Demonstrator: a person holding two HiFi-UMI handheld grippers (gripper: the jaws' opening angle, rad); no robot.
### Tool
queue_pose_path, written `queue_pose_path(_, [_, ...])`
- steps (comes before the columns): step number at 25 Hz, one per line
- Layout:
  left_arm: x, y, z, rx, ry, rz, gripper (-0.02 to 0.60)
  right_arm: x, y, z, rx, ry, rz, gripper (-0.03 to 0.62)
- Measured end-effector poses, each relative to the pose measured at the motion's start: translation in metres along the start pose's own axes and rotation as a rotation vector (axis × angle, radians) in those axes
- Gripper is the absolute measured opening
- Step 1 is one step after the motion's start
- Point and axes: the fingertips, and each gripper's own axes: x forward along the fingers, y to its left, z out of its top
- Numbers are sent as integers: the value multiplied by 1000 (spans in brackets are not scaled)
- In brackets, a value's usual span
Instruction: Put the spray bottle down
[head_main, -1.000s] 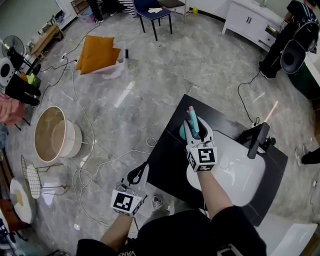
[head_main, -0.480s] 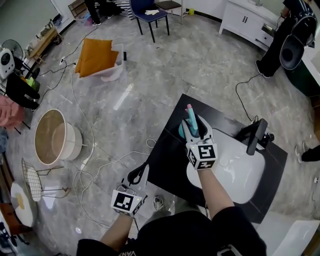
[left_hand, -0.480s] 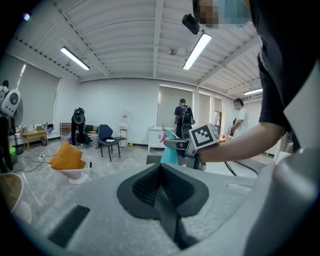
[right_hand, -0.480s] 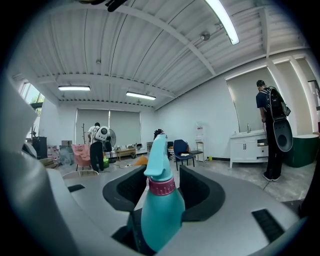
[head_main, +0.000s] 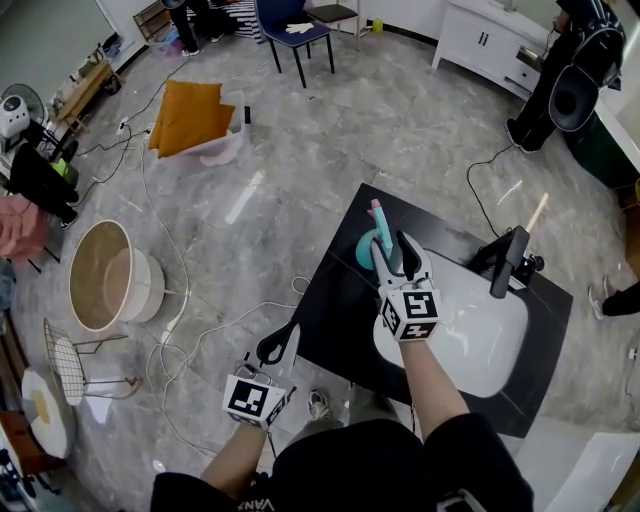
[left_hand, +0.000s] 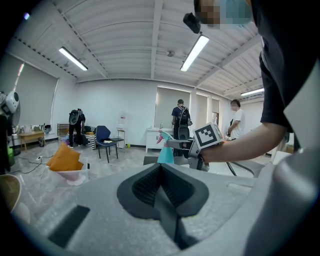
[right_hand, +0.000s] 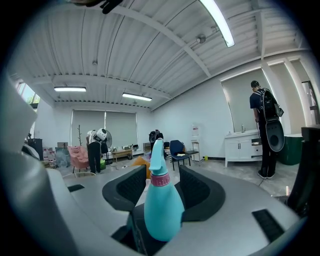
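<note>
The teal spray bottle (head_main: 366, 254) with a pink collar stands upright on the far left corner of the black table (head_main: 330, 310). My right gripper (head_main: 392, 246) reaches level toward it, and its jaws are opening with the bottle between them. In the right gripper view the bottle (right_hand: 162, 205) stands between the dark pads (right_hand: 127, 187), with a gap on each side of its neck. My left gripper (head_main: 280, 345) hangs over the floor beside the table's left edge, jaws together and holding nothing. The left gripper view shows the bottle (left_hand: 165, 150) far ahead.
A white basin (head_main: 480, 340) with a black faucet (head_main: 505, 265) fills the table's right part. On the floor lie cables (head_main: 200, 320), a round beige tub (head_main: 105, 275) and an orange cushion (head_main: 190, 115). A blue chair (head_main: 295, 30), a white cabinet (head_main: 490, 35) and a person (head_main: 570, 70) are farther off.
The right gripper's jaws have spread apart round the spray bottle, which stays standing on the table corner. The left gripper has kept its place.
</note>
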Motion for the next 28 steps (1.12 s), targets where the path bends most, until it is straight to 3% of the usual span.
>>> queue_pose_path(6, [-9, -10, 6, 20, -12, -33, 11, -29, 1, 8, -3, -11, -36, 183])
queue_pose_path(23, [-64, -25, 7, 56, -52, -97, 11, -133, 42, 19, -34, -46, -97, 11])
queue_pose_path(28, [-79, -29, 9, 70, -76, -115, 11, -163, 59, 16, -26, -47, -110, 3])
